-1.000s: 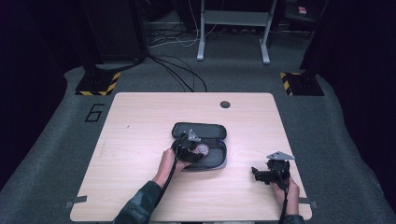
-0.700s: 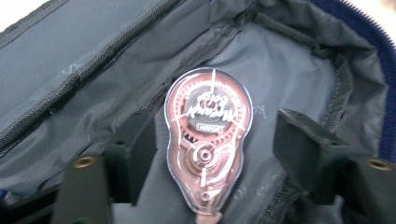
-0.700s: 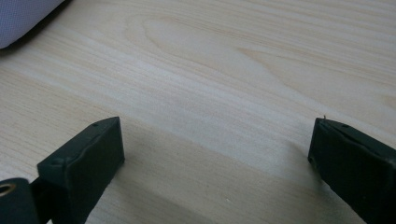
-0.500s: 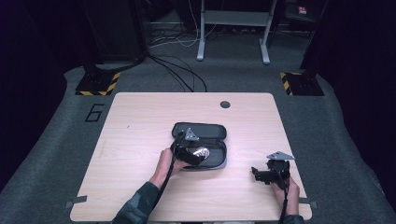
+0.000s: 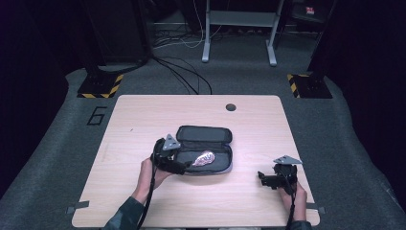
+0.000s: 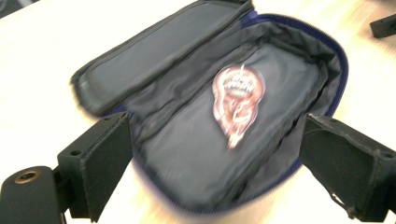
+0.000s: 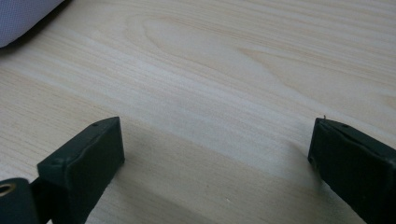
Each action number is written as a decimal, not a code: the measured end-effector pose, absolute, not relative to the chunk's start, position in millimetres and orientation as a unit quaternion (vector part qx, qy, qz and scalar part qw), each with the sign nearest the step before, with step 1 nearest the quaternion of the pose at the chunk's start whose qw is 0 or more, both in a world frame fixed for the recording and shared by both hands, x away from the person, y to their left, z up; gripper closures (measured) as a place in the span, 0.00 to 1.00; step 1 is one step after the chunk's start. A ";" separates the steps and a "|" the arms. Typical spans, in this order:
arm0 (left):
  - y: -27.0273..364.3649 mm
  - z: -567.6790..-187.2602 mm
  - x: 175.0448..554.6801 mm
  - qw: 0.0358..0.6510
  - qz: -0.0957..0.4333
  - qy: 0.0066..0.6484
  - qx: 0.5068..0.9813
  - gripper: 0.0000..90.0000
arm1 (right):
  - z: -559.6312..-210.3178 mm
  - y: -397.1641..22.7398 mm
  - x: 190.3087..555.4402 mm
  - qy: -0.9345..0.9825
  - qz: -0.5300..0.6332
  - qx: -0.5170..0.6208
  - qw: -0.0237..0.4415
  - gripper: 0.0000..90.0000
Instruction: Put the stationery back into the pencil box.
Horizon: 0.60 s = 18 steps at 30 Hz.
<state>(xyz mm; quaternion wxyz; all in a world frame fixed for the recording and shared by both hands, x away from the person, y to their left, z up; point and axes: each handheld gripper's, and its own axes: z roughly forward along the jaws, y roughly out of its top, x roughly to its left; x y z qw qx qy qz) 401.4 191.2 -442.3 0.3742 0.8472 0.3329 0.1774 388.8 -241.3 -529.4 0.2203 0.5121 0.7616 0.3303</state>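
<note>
A black zip pouch [image 5: 207, 135] lies open at the middle of the table, lid flap folded back. A red and silver teardrop-shaped packet [image 5: 203, 158] rests on its dark lining [image 6: 187, 154]; the left gripper view shows the packet [image 6: 237, 100] lying free. My left gripper [image 5: 183, 167] hovers at the pouch's left end. Its jaws have just been opening, and they now stand wide open [image 6: 217, 140] with nothing pressed between the pads. My right gripper [image 5: 262, 177] is open near the table's front right, over bare wood [image 7: 215, 140].
The light wooden table [image 5: 139, 120] has a dark round hole [image 5: 231, 107] near its far edge. A corner of the pouch [image 7: 21, 18] shows at the top left of the right gripper view. Cables and metal stand legs lie on the carpet beyond the table.
The left gripper has drawn back from over the pouch's middle to its left end and risen a little, and its jaws have opened. The packet now lies uncovered in the pouch. The right gripper has not moved.
</note>
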 end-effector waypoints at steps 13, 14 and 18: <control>268.0 -470.7 359.8 0.350 0.200 0.399 0.823 0.08 | -529.3 -241.3 388.8 0.762 0.330 0.512 0.220 0.03; 272.7 -474.6 357.1 0.349 0.201 0.405 0.821 0.08 | -529.4 -241.3 388.8 0.761 0.331 0.512 0.220 0.03; 290.9 -489.8 347.6 0.340 0.200 0.425 0.815 0.08 | -529.3 -241.3 388.8 0.762 0.330 0.512 0.220 0.03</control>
